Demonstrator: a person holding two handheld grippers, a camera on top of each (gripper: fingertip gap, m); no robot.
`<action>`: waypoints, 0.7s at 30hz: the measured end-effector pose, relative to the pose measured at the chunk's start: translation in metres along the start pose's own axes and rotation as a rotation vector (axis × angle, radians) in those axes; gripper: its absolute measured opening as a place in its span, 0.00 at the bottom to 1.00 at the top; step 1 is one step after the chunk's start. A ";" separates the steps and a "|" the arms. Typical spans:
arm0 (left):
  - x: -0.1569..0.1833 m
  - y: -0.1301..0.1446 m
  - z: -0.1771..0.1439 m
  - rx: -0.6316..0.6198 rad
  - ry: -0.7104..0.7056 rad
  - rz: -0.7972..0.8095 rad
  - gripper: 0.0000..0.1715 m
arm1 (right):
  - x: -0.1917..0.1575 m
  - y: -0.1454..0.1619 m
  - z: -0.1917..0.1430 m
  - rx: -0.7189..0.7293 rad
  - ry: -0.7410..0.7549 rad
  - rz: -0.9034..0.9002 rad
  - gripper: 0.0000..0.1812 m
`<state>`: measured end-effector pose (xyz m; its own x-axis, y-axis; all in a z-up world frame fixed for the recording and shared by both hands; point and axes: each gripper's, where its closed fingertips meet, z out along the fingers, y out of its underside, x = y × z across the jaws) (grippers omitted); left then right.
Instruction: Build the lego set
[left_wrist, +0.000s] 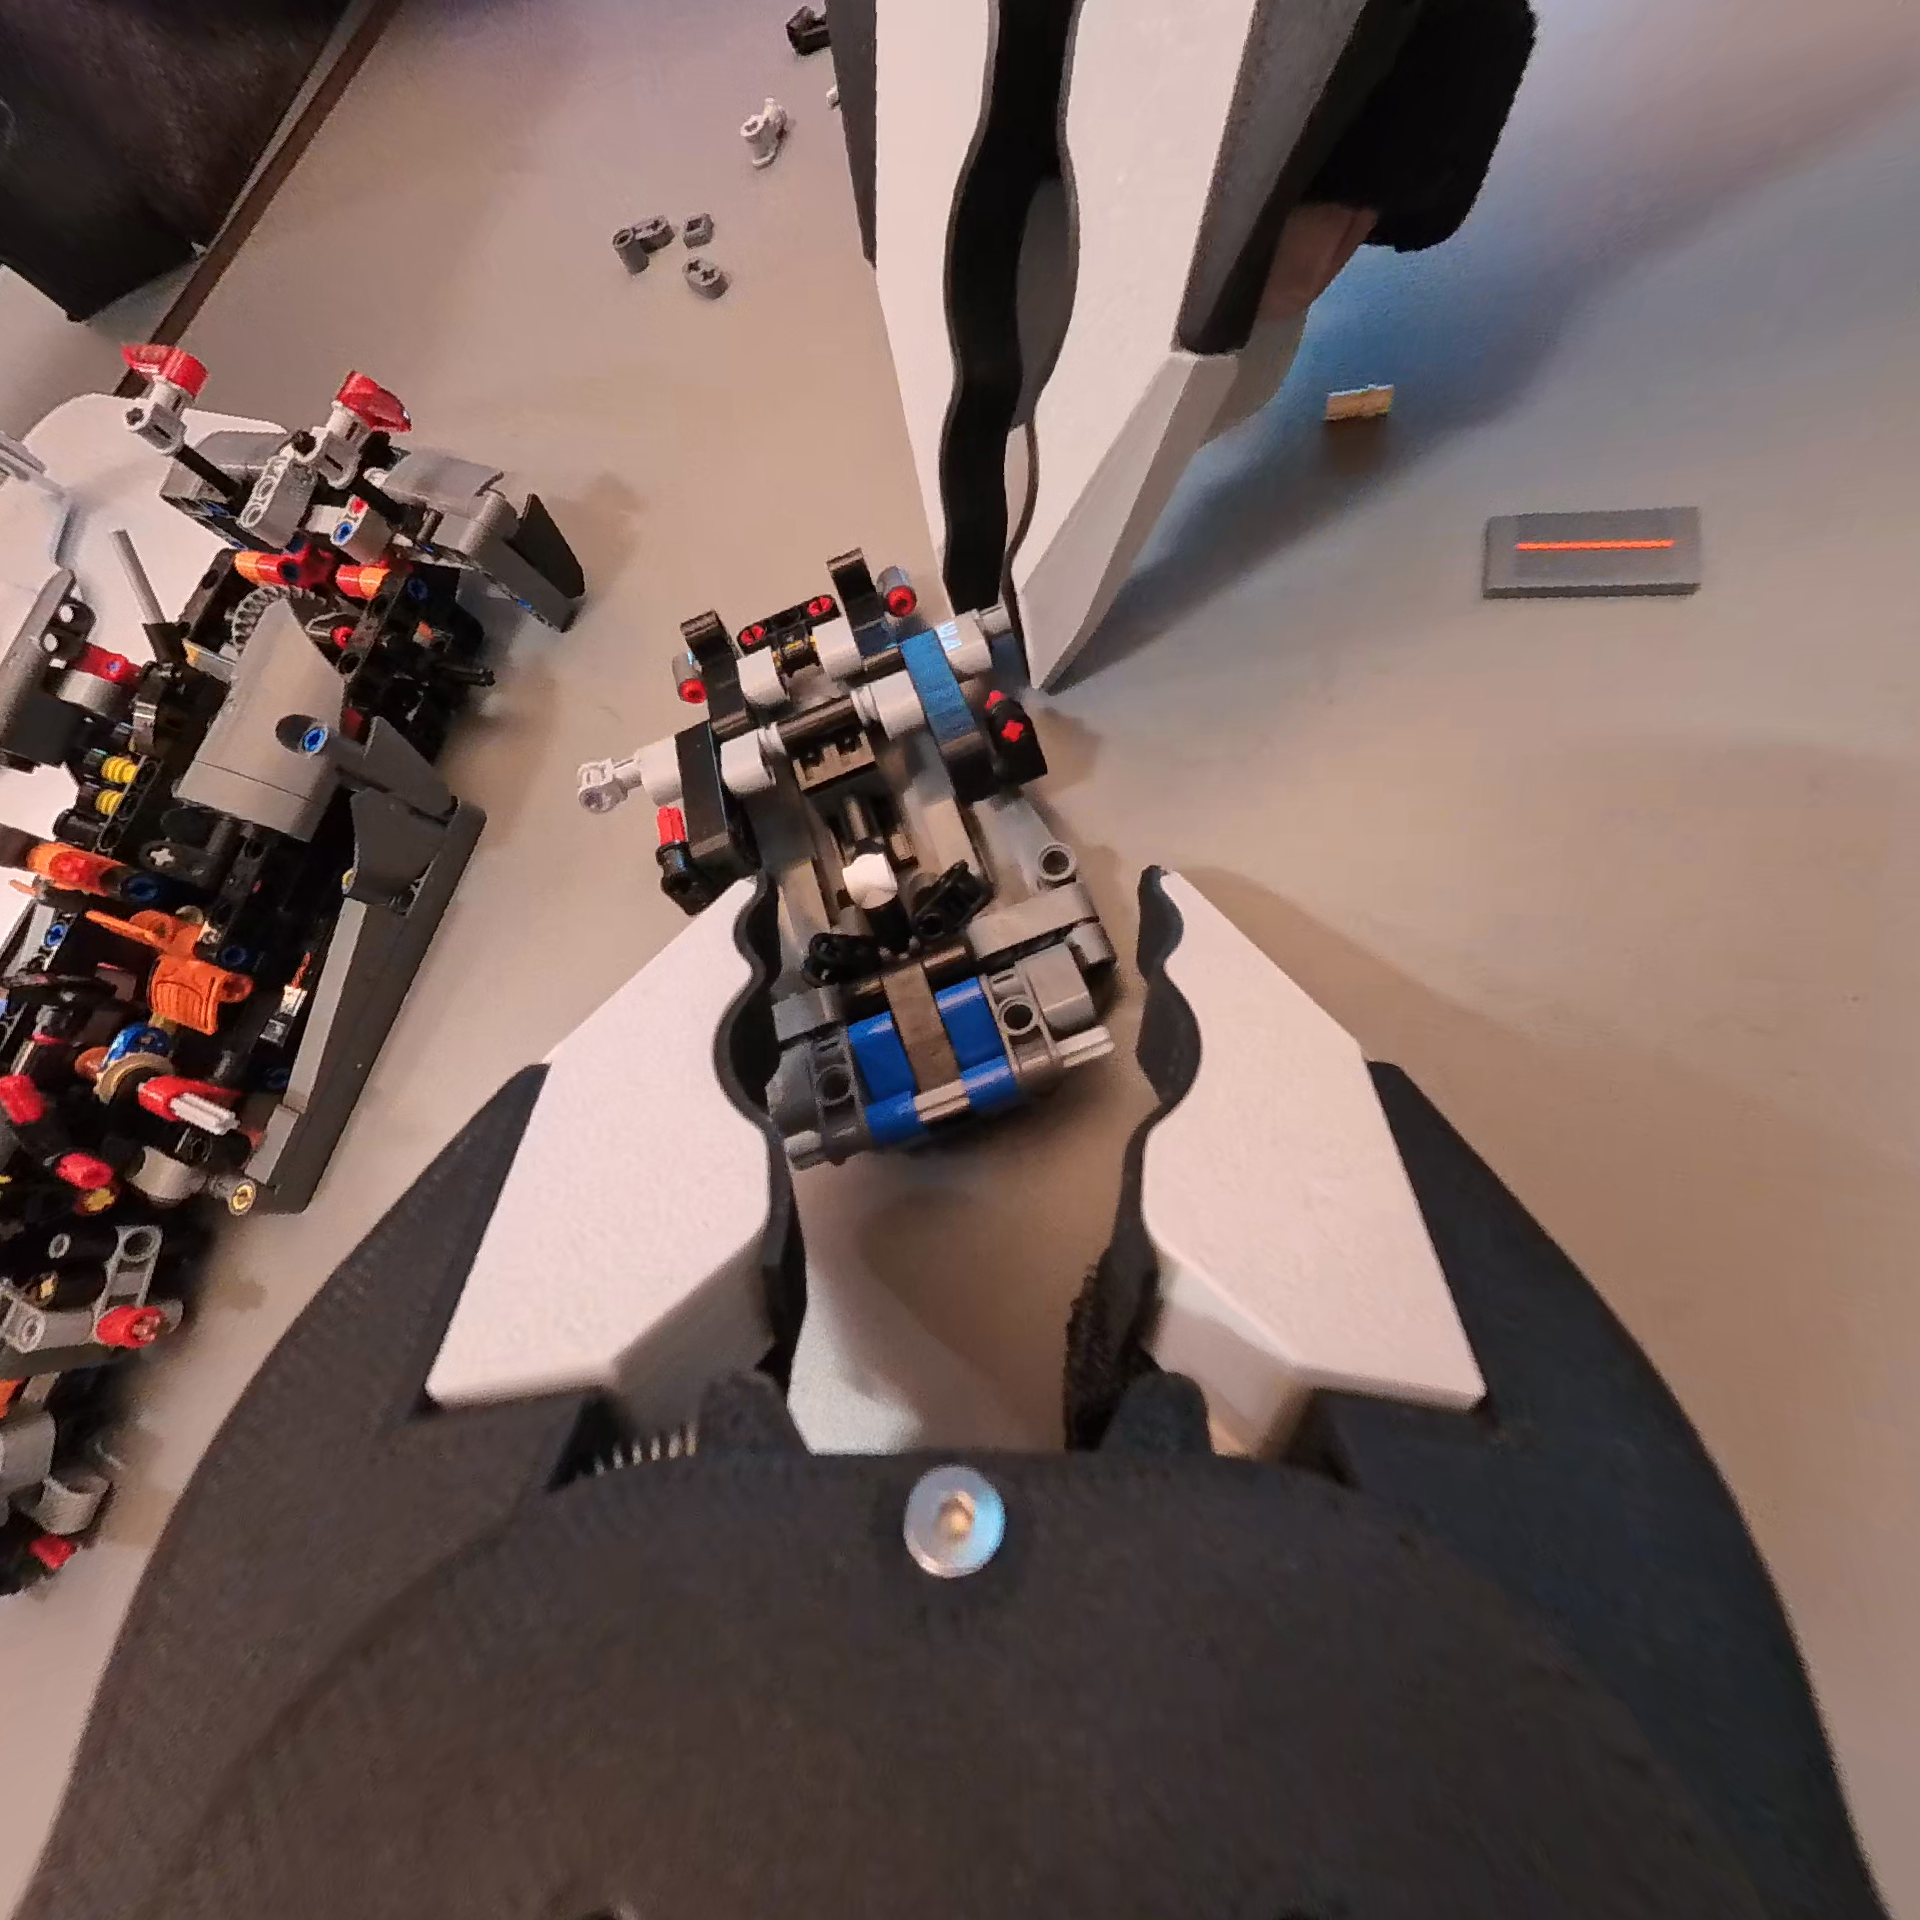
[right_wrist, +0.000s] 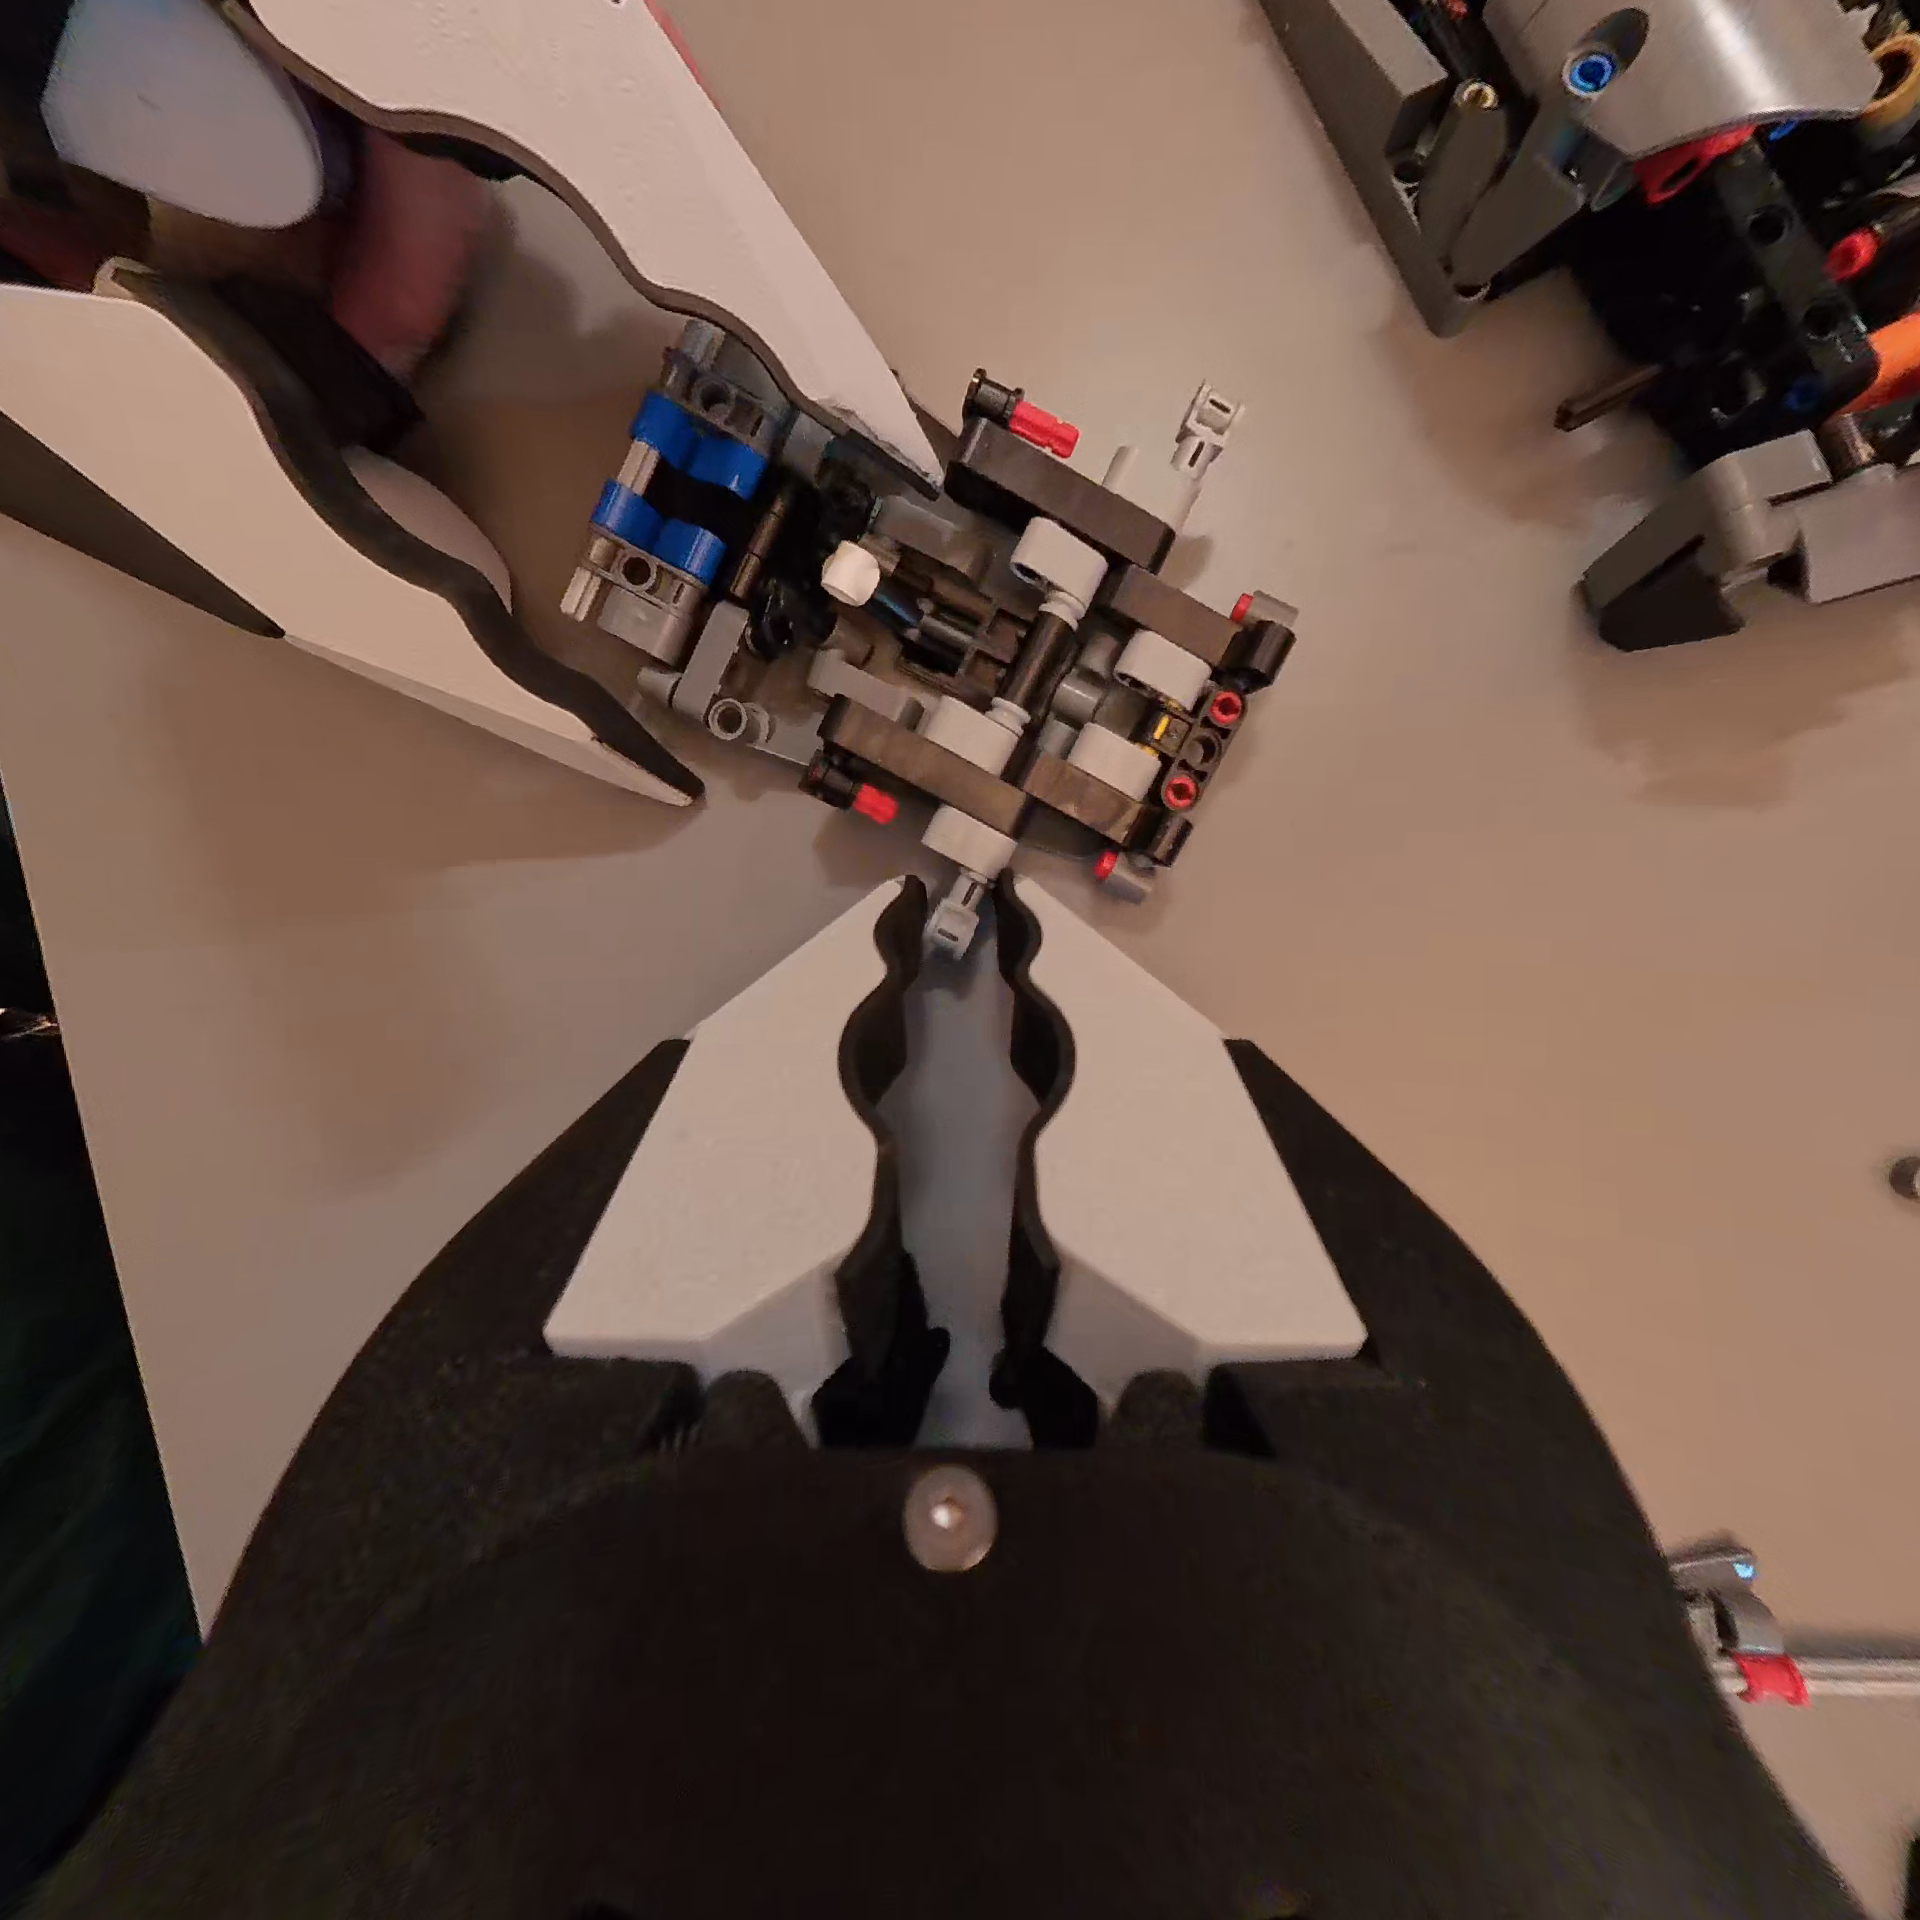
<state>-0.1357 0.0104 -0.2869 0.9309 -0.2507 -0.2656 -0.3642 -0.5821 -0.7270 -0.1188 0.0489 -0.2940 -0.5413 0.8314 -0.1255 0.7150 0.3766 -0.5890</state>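
A small lego sub-assembly (left_wrist: 894, 883) of black, grey and blue parts lies on the grey table (left_wrist: 1455, 935). My left gripper (left_wrist: 956, 883) is open and straddles its blue end. The left pad touches the assembly's side and the right pad stands apart. In the right wrist view the left gripper (right_wrist: 805, 634) comes in from the upper left over the sub-assembly (right_wrist: 935, 623). My right gripper (right_wrist: 953, 883) is closed on a light-grey pin (right_wrist: 954, 914) sticking out of the assembly's side. It also shows in the left wrist view (left_wrist: 1013, 644), reaching down from the top.
A large, partly built lego model (left_wrist: 239, 831) stands at the left, and shows at the top right in the right wrist view (right_wrist: 1714, 208). Loose small grey parts (left_wrist: 670, 249), a dark tile with an orange stripe (left_wrist: 1590, 551) and a grey-red axle piece (right_wrist: 1745, 1652) lie on the table. There is about 5 cm between the tips of the two grippers.
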 end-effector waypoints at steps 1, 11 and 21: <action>0.000 0.000 0.000 0.000 -0.001 0.001 0.39 | 0.000 0.000 0.000 -0.001 0.001 -0.002 0.06; -0.013 -0.005 -0.004 0.029 -0.100 0.053 0.42 | 0.002 -0.001 0.001 -0.006 0.002 -0.013 0.06; -0.012 0.000 0.001 0.005 -0.074 0.031 0.39 | 0.002 -0.002 0.001 -0.003 0.000 -0.018 0.07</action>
<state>-0.1466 0.0144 -0.2842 0.9188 -0.2109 -0.3337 -0.3929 -0.5710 -0.7209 -0.1218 0.0498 -0.2943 -0.5545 0.8242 -0.1149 0.7063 0.3931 -0.5888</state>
